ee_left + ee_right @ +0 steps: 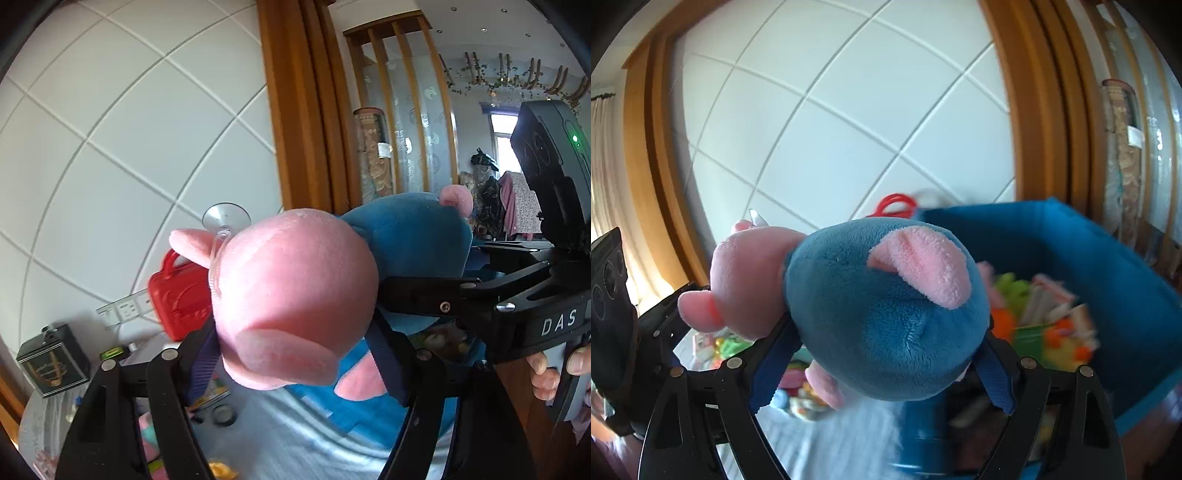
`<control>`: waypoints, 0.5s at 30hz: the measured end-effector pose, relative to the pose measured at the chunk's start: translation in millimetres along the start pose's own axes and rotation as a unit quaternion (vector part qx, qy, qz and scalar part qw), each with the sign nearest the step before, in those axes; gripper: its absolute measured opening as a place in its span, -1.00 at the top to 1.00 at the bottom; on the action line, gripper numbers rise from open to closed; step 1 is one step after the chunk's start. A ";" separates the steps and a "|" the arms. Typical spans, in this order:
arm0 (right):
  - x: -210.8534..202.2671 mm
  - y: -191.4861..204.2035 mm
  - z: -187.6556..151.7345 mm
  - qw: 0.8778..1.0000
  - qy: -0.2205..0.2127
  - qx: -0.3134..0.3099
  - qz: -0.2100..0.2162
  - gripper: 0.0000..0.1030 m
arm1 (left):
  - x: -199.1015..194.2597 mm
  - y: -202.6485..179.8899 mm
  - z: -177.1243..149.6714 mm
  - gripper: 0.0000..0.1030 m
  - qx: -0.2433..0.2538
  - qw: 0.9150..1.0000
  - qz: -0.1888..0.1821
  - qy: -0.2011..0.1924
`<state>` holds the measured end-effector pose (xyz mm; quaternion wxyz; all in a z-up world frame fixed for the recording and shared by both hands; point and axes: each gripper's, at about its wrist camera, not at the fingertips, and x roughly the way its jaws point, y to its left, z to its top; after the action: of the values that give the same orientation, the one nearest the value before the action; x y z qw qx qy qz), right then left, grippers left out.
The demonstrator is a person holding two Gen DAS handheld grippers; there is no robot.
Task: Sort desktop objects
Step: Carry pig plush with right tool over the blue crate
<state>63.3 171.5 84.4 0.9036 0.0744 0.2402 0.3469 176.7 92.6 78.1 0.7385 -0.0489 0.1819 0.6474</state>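
Note:
A plush toy with a pink head [295, 295] and a blue body [882, 317] hangs in the air between both grippers. My left gripper [295, 356] is shut on the pink head, its blue pads [201, 363] pressing both sides. My right gripper [882, 373] is shut on the blue body, near a pink limb [923, 266]. In the left wrist view the right gripper [443, 299] reaches in from the right onto the blue body [410, 236]. A clear suction cup [225, 218] sticks out of the head.
A blue fabric bin [1108, 266] full of colourful toys stands at the right, with red scissor handles [895, 205] behind it. A red case [177, 299] and a dark tin box [51, 358] sit by the tiled wall. Small toys litter the light tablecloth [280, 435] below.

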 end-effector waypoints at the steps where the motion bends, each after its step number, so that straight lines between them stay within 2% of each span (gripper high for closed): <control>1: -6.9 -14.9 4.3 1.000 0.001 -0.006 -0.002 -0.72 | 9.1 -17.1 8.4 -0.43 -0.006 1.000 0.004 -0.001; 4: -27.4 -70.9 13.9 1.000 0.008 -0.021 -0.009 -0.72 | 42.8 -68.7 32.8 -0.46 -0.021 1.000 -0.002 0.013; 9: -36.2 -158.4 23.6 0.999 0.040 -0.031 -0.009 -0.72 | 95.9 -138.9 55.2 -0.46 -0.041 0.998 0.001 0.053; 15: -25.5 -238.4 22.4 0.996 0.087 -0.022 0.010 -0.72 | 155.5 -186.5 64.0 -0.46 -0.062 0.992 0.005 0.108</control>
<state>198.7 -23.0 41.9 0.8772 0.0265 0.3094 0.3661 386.4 228.9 55.5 0.7068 -0.1631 0.2204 0.6521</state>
